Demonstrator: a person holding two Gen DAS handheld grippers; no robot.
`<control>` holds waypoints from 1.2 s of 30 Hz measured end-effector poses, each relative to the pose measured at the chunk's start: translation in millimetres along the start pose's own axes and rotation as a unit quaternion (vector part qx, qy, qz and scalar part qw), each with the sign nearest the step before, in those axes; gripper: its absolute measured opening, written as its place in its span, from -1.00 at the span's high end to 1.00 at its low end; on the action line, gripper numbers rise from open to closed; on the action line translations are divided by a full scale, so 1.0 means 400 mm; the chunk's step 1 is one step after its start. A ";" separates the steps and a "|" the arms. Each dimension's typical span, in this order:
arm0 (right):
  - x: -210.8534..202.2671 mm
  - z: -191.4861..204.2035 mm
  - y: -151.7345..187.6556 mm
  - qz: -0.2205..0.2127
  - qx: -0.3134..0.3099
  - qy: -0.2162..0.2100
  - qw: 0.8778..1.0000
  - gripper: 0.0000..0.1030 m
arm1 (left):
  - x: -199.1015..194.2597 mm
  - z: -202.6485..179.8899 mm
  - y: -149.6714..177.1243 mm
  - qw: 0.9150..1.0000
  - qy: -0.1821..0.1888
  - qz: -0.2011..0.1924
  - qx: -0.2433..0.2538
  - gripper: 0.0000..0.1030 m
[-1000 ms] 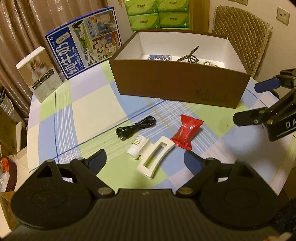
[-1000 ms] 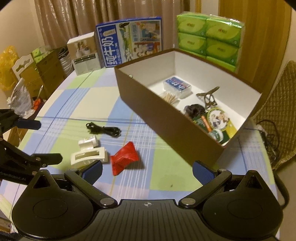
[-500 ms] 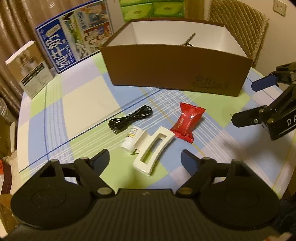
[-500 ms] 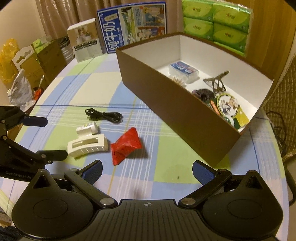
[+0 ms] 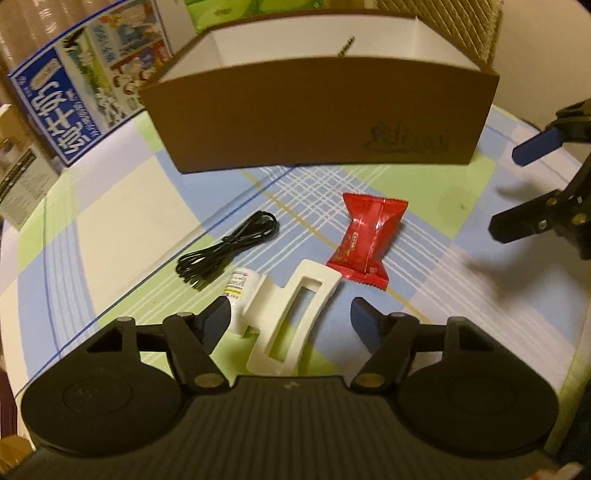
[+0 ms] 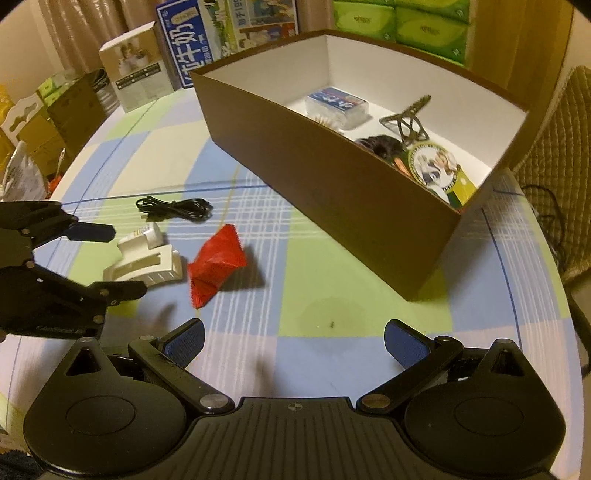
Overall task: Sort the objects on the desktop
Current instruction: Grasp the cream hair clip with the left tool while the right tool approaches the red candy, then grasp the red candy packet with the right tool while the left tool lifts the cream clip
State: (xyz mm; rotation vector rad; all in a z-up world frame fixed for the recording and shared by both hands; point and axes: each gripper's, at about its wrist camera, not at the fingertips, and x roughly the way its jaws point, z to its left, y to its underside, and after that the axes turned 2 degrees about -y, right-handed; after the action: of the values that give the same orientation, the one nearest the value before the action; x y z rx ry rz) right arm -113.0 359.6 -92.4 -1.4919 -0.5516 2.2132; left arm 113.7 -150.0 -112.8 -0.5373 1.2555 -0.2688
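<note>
A white hair claw clip (image 5: 291,314) lies on the checked tablecloth between the open fingers of my left gripper (image 5: 290,319). A small white bottle (image 5: 238,291) lies against its left side, a coiled black cable (image 5: 229,251) behind, a red snack packet (image 5: 364,240) to the right. In the right wrist view the clip (image 6: 146,266), bottle (image 6: 142,236), cable (image 6: 173,208) and packet (image 6: 214,266) lie left of centre. My right gripper (image 6: 293,341) is open and empty, low over the cloth, right of the packet. The brown box (image 6: 332,184) holds several items.
A blue milk carton box (image 5: 85,88) and a white box (image 5: 18,173) stand at the table's far left. Green tissue packs (image 6: 406,26) stand behind the brown box. A wicker chair (image 6: 561,155) is at the right. The round table's edge curves close on the right.
My left gripper has moved forward and down, so the clip now lies between its fingers. My right gripper has also lowered and moved forward toward the packet. The objects have not moved.
</note>
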 end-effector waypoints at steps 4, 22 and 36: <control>0.005 -0.008 0.006 0.006 0.006 0.002 1.000 -0.96 | 0.030 0.004 -0.002 1.000 0.010 0.009 0.006 -0.19; 0.018 -0.032 0.010 0.020 0.017 0.007 1.000 -0.96 | 0.055 -0.011 0.000 0.999 0.027 0.023 0.001 0.19; 0.028 0.001 0.008 0.016 0.006 -0.013 1.000 -0.96 | -0.020 0.014 0.052 0.999 0.010 0.021 -0.037 0.31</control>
State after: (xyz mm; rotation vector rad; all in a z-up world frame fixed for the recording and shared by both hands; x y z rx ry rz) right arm -117.4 362.8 -102.6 -1.4783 -0.5255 2.2588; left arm 114.5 -127.3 -116.0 -0.5734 1.2978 -0.1936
